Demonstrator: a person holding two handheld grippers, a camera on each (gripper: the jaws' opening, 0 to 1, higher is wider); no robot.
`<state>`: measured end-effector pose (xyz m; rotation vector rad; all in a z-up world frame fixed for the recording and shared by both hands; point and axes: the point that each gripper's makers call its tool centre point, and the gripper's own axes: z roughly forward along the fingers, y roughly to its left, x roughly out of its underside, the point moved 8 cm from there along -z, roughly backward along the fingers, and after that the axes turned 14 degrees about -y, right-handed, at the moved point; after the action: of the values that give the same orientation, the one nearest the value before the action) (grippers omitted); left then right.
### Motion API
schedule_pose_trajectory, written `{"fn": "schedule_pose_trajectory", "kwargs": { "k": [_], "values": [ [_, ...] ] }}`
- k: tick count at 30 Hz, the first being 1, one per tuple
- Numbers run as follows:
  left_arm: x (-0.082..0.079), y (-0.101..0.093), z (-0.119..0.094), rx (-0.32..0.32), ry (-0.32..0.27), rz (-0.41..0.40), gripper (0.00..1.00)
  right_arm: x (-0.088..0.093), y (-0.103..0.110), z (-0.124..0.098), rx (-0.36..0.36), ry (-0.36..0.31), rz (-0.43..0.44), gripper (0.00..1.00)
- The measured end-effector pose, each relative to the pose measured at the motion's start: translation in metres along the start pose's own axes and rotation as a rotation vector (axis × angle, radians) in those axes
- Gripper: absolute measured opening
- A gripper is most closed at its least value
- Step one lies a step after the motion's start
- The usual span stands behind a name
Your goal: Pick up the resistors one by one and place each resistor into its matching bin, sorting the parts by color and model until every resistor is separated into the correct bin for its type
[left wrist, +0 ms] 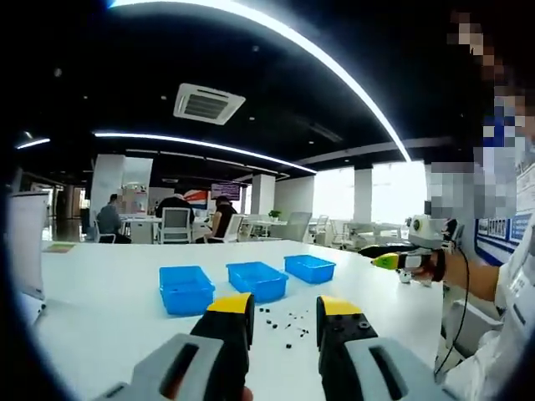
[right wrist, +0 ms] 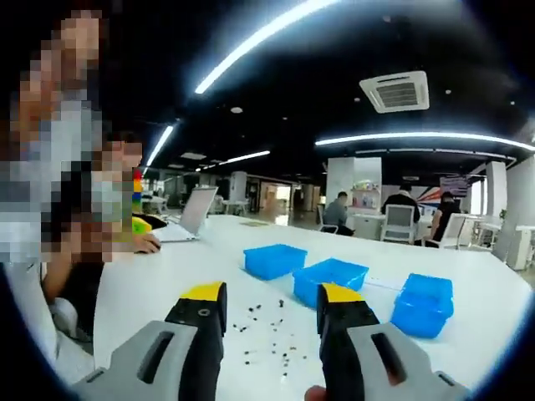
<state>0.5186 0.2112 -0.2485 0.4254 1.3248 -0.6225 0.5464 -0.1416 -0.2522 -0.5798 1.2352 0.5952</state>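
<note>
The left gripper view looked forward along its own jaws, low over the white table (left wrist: 100, 292), from the near edge towards the row of three blue bins (left wrist: 256, 278) and the office beyond. It sat back from them, the scattered resistors (left wrist: 280, 322) lying just past its jaw tips. The right gripper view faced the same table (right wrist: 167, 276) from another side, seeing the bins (right wrist: 330, 280) in a slanting line and the resistors (right wrist: 267, 334) between its jaws. Both views shared the bins, the resistors and the tabletop. The right gripper (left wrist: 393, 261) appeared at the right in the left gripper view.
</note>
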Motion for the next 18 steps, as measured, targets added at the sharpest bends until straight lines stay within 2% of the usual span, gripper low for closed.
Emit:
{"fn": "schedule_pose_trajectory", "kwargs": {
  "k": [5, 8, 14, 18],
  "values": [
    [-0.003, 0.003, -0.004, -0.006, -0.002, 0.007, 0.32, -0.002, 0.001, -0.023, 0.059, -0.019, 0.017, 0.44],
    [-0.005, 0.006, -0.007, -0.017, -0.008, 0.01, 0.32, -0.005, 0.0, -0.029, 0.088, -0.042, 0.029, 0.44],
    [-0.004, 0.01, -0.007, -0.029, -0.009, 0.011, 0.32, -0.004, -0.007, -0.031, 0.112, -0.038, 0.04, 0.43],
    [-0.003, 0.011, -0.007, -0.031, -0.009, 0.012, 0.32, -0.005, -0.01, -0.021, 0.116, -0.019, 0.057, 0.39]
  ]
}}
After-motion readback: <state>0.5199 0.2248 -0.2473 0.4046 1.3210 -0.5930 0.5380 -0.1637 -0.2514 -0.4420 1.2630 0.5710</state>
